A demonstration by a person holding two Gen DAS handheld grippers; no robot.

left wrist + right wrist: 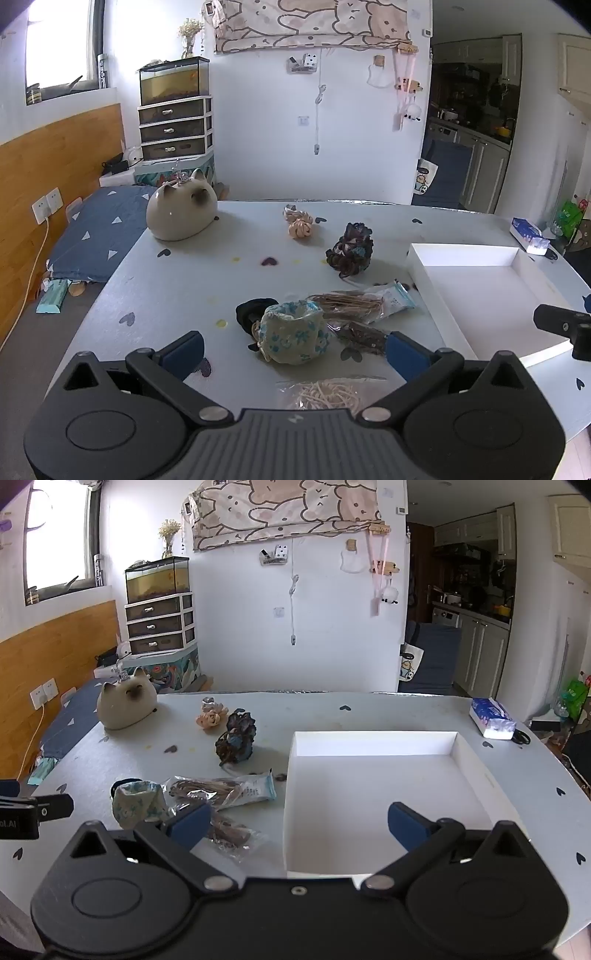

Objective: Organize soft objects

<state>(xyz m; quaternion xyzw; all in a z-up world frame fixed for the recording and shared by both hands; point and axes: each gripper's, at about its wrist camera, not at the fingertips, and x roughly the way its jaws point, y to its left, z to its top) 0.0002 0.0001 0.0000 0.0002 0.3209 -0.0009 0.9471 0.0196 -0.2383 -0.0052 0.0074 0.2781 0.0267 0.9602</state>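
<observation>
- Left wrist view: the left gripper [293, 354] hangs over the table [177, 273] with jaws spread wide, gripping nothing; a floral cloth pouch [293, 334] lies on the table in the gap between them.
- Just beyond lie bagged twine bundles [354, 306], a dark scrunchie [349, 251] and a pink scrunchie [299, 223].
- Right wrist view: the right gripper [295, 825] is wide open and empty above the white tray [369, 738], right of the soft things.

Floral fabric pouch [295, 332] beside bagged cords [362, 306]; dark scrunchie [351, 249], pink knot [299, 225] farther; white tray [373, 738] empty.
</observation>
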